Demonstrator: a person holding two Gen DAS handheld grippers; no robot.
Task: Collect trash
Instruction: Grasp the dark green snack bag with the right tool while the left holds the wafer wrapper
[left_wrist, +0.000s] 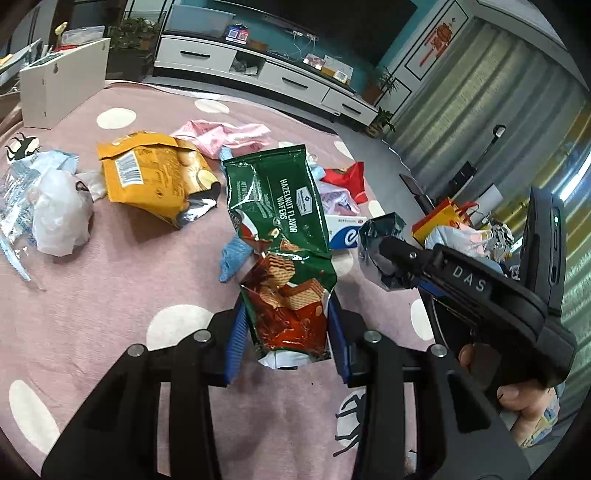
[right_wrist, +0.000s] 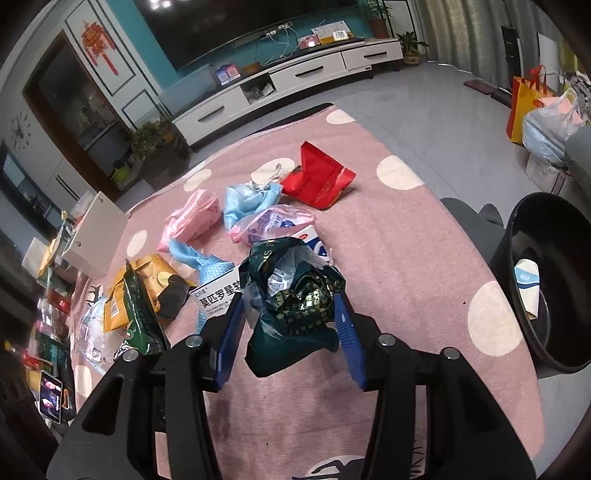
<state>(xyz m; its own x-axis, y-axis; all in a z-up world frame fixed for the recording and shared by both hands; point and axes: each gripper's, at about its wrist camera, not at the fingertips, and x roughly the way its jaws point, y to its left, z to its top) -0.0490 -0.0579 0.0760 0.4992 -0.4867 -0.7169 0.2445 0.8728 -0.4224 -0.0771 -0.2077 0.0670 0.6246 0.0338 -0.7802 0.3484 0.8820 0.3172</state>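
A green hazelnut wafer wrapper (left_wrist: 280, 206) stands up between the blue pads of my left gripper (left_wrist: 286, 332), which is shut on its lower end and holds it above the pink dotted rug (left_wrist: 110, 295). My right gripper (right_wrist: 291, 321) is shut on a crumpled dark green wrapper (right_wrist: 295, 291) with clear film bunched inside it. In the left wrist view the right gripper (left_wrist: 388, 251) comes in from the right with that wrapper (left_wrist: 380, 229) at its tip, and a hand is on its handle. The wafer wrapper (right_wrist: 140, 314) also shows at the left of the right wrist view.
On the rug lie an orange snack bag (left_wrist: 151, 177), white plastic (left_wrist: 59, 218), a pink bag (left_wrist: 225, 134), a red wrapper (right_wrist: 317, 181), a blue mask (right_wrist: 247, 199) and a medicine box (right_wrist: 218, 295). A black bin (right_wrist: 517, 236) holding a paper cup stands right of the rug.
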